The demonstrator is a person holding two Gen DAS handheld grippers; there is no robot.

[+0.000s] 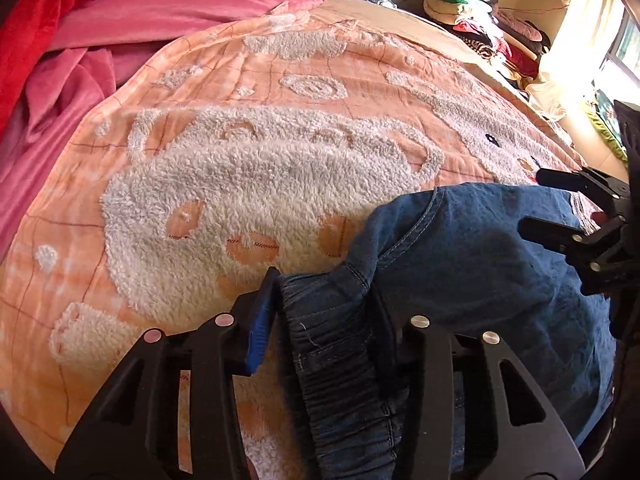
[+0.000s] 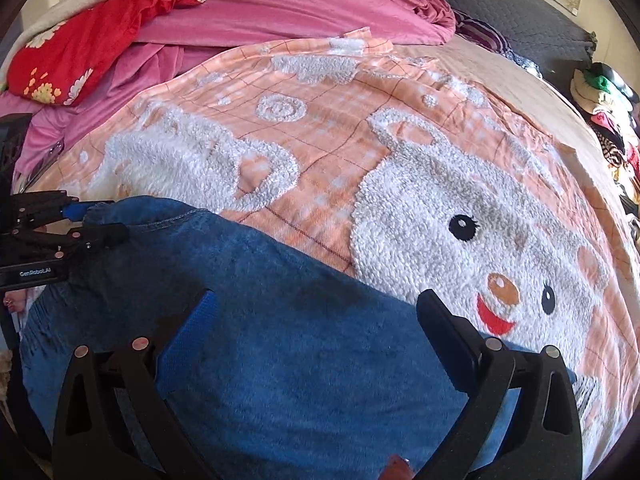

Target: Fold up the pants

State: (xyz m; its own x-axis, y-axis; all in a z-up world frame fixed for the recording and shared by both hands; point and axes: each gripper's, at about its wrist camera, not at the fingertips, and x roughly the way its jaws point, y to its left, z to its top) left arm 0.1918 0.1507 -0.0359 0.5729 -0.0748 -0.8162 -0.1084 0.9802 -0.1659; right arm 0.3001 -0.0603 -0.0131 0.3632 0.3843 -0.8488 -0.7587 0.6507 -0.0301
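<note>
Blue denim pants (image 1: 472, 272) lie on an orange blanket with fluffy white bears (image 1: 248, 184), near its front edge. My left gripper (image 1: 324, 284) is shut on the gathered elastic waistband (image 1: 332, 344), which is pinched upright between the blue pad and the black finger. In the right wrist view that same left gripper (image 2: 114, 218) holds the pants' far left corner. My right gripper (image 2: 316, 304) stands wide open over the flat denim (image 2: 304, 360), with nothing pinched between its fingers. From the left wrist view the right gripper (image 1: 532, 200) shows at the right edge, open above the cloth.
A pink quilt (image 2: 304, 4) and a red flowered cushion (image 2: 80, 52) are heaped at the head of the bed. A pile of mixed clothes (image 1: 480, 28) sits past the bed's right side, beside a bright window (image 1: 624, 48). The blanket (image 2: 320, 152) spreads beyond the pants.
</note>
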